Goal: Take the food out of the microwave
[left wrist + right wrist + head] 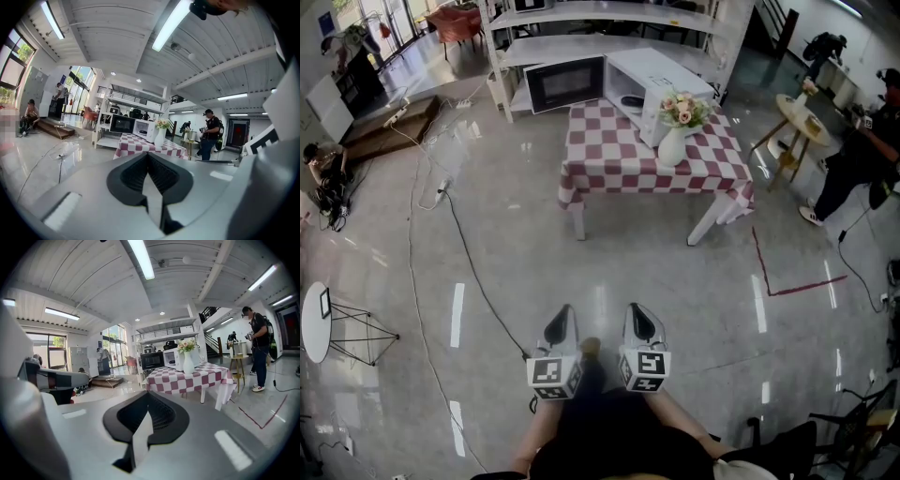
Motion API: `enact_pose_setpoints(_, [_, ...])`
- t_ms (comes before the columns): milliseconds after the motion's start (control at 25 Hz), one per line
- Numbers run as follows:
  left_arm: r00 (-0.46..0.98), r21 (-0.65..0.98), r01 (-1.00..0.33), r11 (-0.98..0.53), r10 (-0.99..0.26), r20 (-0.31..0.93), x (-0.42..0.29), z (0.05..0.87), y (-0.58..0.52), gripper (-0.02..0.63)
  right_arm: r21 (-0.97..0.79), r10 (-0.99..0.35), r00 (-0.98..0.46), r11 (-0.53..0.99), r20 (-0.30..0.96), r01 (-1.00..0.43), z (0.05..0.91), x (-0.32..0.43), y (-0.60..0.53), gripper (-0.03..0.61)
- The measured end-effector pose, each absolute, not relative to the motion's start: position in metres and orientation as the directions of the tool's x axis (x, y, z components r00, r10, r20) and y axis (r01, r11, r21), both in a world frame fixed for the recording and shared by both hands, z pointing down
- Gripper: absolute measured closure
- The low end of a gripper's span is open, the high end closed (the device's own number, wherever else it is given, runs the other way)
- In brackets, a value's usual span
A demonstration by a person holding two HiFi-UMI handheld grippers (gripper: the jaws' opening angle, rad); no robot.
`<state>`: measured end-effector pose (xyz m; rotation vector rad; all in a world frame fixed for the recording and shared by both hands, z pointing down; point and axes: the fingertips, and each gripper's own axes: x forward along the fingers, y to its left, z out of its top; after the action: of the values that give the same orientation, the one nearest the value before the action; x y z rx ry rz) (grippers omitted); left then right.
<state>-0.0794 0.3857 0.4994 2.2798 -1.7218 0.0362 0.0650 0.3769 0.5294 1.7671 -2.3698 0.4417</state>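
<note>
Nothing of the task looks done yet; the microwave (661, 80) stands door open on the checked worktop (609, 150), a dark dish of food (632, 100) inside it; left gripper (562, 323) and right gripper (642, 321) hang well short of the microwave, jaws pressed together, holding nothing; approach, grasp and withdrawal are all left to do.

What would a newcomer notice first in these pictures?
A table with a red-and-white checked cloth stands mid-floor; on it a white microwave has its door swung open, a dark dish inside, and a white vase of flowers beside it. The left gripper and right gripper, both shut and empty, are close to the person, far from the table.
</note>
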Motion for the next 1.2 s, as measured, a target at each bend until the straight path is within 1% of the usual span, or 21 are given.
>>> enact_pose_setpoints(400, [0.272,0.23,-0.947,-0.223,-0.939,0.209,-0.11,0.506,0.336,0.604,-0.137,-0.903,-0.293,0.262,0.315,-0.955,0.536,0.043,0.328,0.578])
enact_pose_setpoints(880, [0.317,0.207,-0.939,-0.275,-0.924,0.215,-0.125,0.509,0.283,0.604,-0.132,-0.923,-0.236,0.205,0.303,-0.97,0.536,0.033,0.27,0.578])
enact_pose_setpoints(1200, [0.317,0.207,-0.939,-0.273,-0.923,0.219,-0.142,0.516,0.256,0.604,-0.119,-0.933,-0.209,0.182,0.291,-0.976,0.535,0.024,0.249,0.578])
